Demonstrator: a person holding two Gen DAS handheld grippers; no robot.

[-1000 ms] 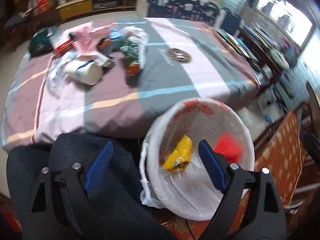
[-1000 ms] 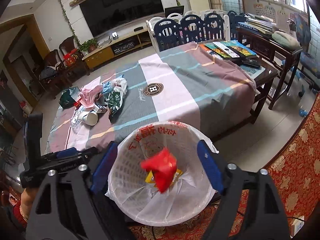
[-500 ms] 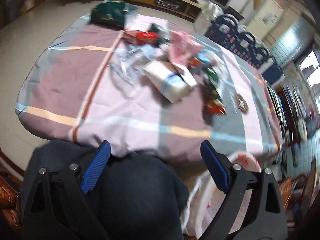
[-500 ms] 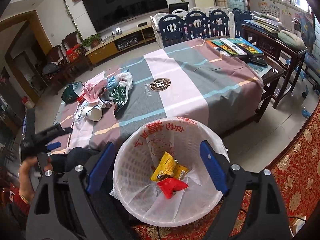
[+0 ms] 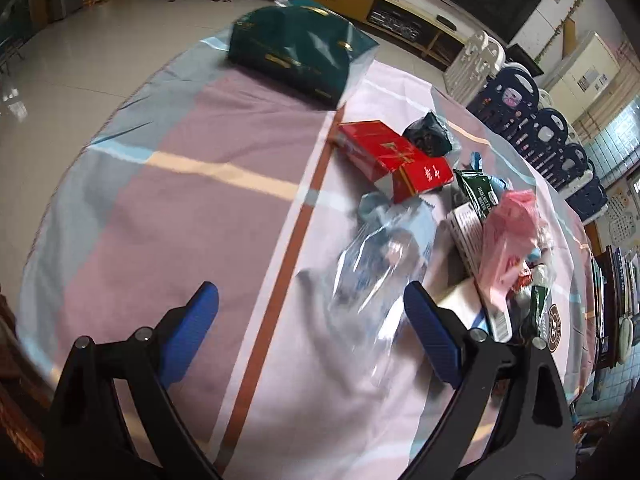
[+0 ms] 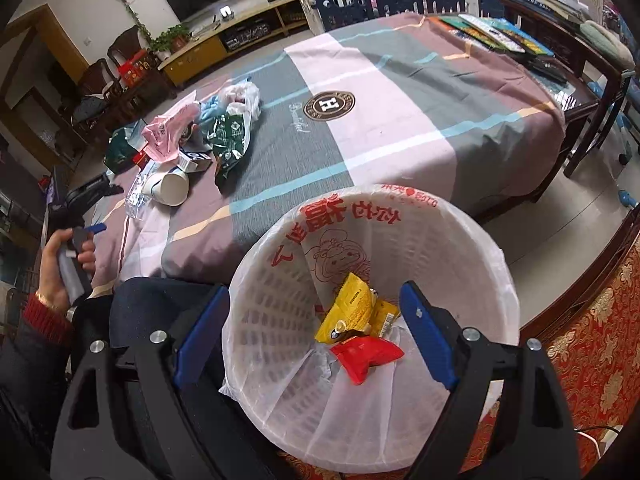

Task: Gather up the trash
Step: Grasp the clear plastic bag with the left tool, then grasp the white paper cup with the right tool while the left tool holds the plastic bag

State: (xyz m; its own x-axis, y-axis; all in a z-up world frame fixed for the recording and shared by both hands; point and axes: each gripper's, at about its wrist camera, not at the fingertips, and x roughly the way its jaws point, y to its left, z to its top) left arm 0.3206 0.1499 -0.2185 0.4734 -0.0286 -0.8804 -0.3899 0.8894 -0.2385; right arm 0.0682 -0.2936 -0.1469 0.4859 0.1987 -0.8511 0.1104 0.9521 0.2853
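Blue-padded left gripper (image 5: 310, 332), jaws spread wide and empty, now hovering low over the table (image 5: 160, 208) near its left edge, aimed at the clear plastic bag (image 5: 376, 272), long axis running away toward the red box (image 5: 394, 160). Right gripper (image 6: 316, 336) likewise agape above the bin (image 6: 280, 320); red wrapper (image 6: 366, 354) now settled inside beside the yellow packet (image 6: 354, 312).

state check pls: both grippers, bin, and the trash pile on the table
left hand-held gripper: open, empty, over the table.
right hand-held gripper: open, empty, above the bin.
bin: upright, lined with a white bag.
yellow packet: in the bin.
red wrapper: in the bin, beside the yellow packet.
clear plastic bag: crumpled on the table.
red box: lying flat.
paper cup: tipped on its side.
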